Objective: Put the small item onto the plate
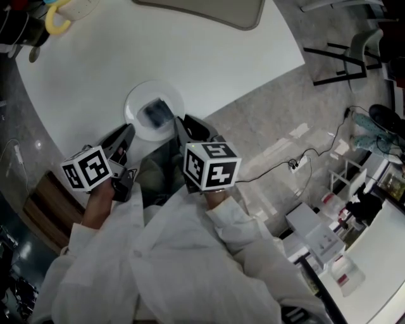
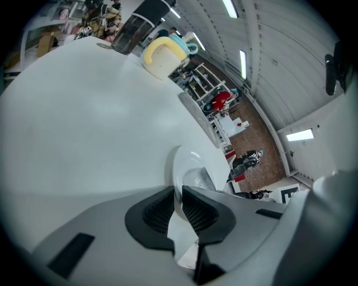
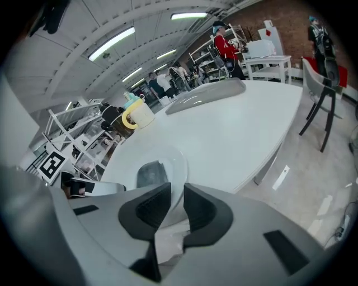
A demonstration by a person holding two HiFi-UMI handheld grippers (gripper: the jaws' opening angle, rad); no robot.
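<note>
A round white plate [image 1: 136,99] sits near the table's front edge, and a small dark-grey item [image 1: 155,112] lies on it. My left gripper [image 1: 128,134] is at the plate's near-left rim and my right gripper [image 1: 179,126] at its near-right rim. In the left gripper view the plate's rim [image 2: 193,161] runs into the narrow gap of the left gripper [image 2: 178,192], with the item [image 2: 199,180] just beyond. In the right gripper view the right gripper [image 3: 176,192] straddles the plate's near rim [image 3: 177,159], and the item [image 3: 150,173] lies left of it.
A cream mug with a yellow handle [image 1: 63,12] stands at the table's far left beside dark clutter. A grey board [image 1: 209,9] lies at the far edge. A black chair [image 1: 351,57] and a cable [image 1: 297,161] are on the floor to the right.
</note>
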